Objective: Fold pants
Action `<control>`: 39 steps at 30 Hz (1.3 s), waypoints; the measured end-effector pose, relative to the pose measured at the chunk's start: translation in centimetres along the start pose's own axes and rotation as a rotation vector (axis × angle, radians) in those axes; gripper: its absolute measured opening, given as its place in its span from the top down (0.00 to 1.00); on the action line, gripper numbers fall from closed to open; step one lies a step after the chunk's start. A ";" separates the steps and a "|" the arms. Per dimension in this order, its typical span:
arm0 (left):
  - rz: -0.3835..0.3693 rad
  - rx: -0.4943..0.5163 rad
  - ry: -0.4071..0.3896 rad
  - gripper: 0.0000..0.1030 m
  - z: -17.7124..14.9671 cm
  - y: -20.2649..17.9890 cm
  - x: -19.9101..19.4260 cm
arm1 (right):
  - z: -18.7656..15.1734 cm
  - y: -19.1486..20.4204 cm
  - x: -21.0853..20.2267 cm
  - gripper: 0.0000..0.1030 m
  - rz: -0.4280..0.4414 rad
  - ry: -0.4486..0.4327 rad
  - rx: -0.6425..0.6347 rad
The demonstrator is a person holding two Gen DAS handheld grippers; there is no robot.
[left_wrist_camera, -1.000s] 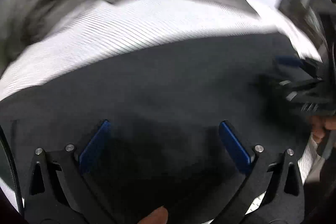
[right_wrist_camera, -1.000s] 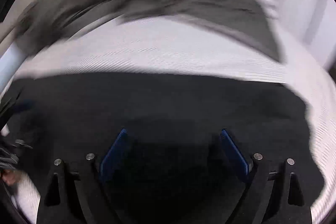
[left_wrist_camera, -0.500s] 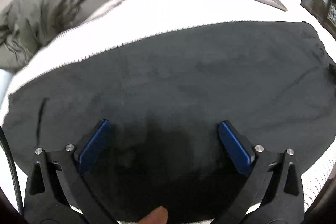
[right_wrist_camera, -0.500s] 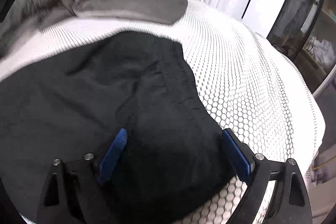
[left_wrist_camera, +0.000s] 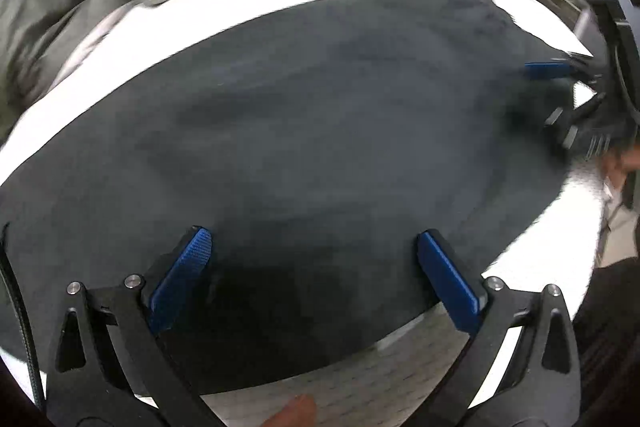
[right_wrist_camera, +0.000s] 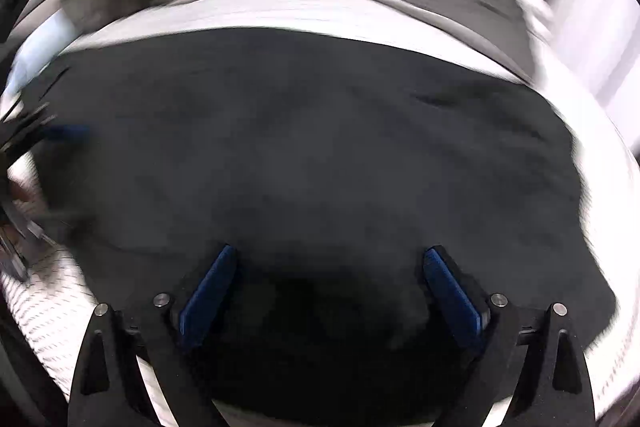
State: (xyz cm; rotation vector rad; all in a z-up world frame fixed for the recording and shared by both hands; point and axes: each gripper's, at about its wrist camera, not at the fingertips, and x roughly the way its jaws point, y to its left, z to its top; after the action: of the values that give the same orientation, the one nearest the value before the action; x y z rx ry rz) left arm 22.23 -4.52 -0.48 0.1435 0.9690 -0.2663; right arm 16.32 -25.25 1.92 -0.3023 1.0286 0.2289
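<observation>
Both the left gripper [left_wrist_camera: 314, 259] and right gripper [right_wrist_camera: 330, 275], spread wide and empty, have swung back over the black fabric pants [left_wrist_camera: 320, 131] lying flat near the white honeycomb-patterned bedspread's [left_wrist_camera: 360, 391] front edge, likely readying another fold.

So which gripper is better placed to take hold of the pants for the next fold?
Neither clearly, maybe the left. Both the left gripper and right gripper hang open over the black pants, but the left sits nearer a visible edge.

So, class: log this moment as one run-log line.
task: fold pants | pants: flat on bed | left gripper: open, above pants | right gripper: open, above pants
</observation>
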 end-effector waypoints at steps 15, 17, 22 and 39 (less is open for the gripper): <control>0.108 -0.260 -0.086 0.01 -0.2 10.1 -3.0 | -0.6 -6.1 -6.0 0.06 -0.270 -0.197 0.246; 0.074 -0.186 -0.065 0.01 0.6 8.1 -2.1 | 0.6 -4.2 -5.1 0.06 -0.154 -0.203 0.220; 0.092 -0.047 0.014 0.00 0.4 5.3 -0.4 | 2.1 6.5 -1.8 0.06 -0.004 -0.102 -0.032; 0.236 -0.337 -0.063 0.01 -2.8 18.5 -4.9 | -0.8 1.2 -3.8 0.05 -0.147 -0.060 0.145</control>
State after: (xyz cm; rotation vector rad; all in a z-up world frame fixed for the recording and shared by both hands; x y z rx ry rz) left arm 22.66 14.63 2.09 -0.0592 0.9120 0.1101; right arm 13.34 -24.55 4.65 -0.2376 0.9540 0.0300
